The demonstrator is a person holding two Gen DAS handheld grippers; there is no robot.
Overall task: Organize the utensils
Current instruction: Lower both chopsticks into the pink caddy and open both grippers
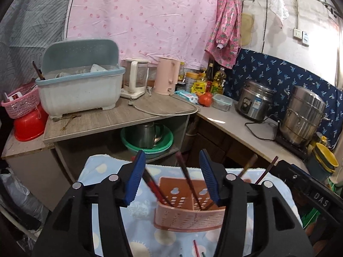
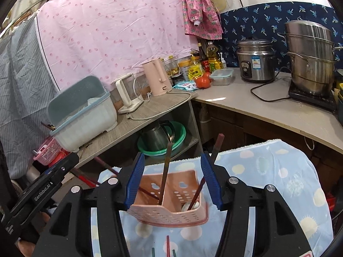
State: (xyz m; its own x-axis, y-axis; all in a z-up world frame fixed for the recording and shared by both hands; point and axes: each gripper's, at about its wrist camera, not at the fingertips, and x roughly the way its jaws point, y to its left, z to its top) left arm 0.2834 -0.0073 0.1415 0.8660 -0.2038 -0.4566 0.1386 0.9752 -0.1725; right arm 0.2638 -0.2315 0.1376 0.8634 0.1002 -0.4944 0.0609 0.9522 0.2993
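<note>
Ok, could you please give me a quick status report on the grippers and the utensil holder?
Left gripper open, empty. Right gripper open, empty. Pink utensil holder on towel, chopsticks standing inside. Nothing in the way.

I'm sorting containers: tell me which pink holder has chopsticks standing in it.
The pink utensil caddy on the blue towel, between the grippers; the pink mesh basket sits far left.

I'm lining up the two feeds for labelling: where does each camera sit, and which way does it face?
Left wrist: on the left gripper, looking forward and down at the pink utensil holder on the blue towel; its open jaws and the other gripper's body show.
Right wrist: on the right gripper, same aim from further right; open jaws show.
Shared: holder, towel, pink kettle.
</note>
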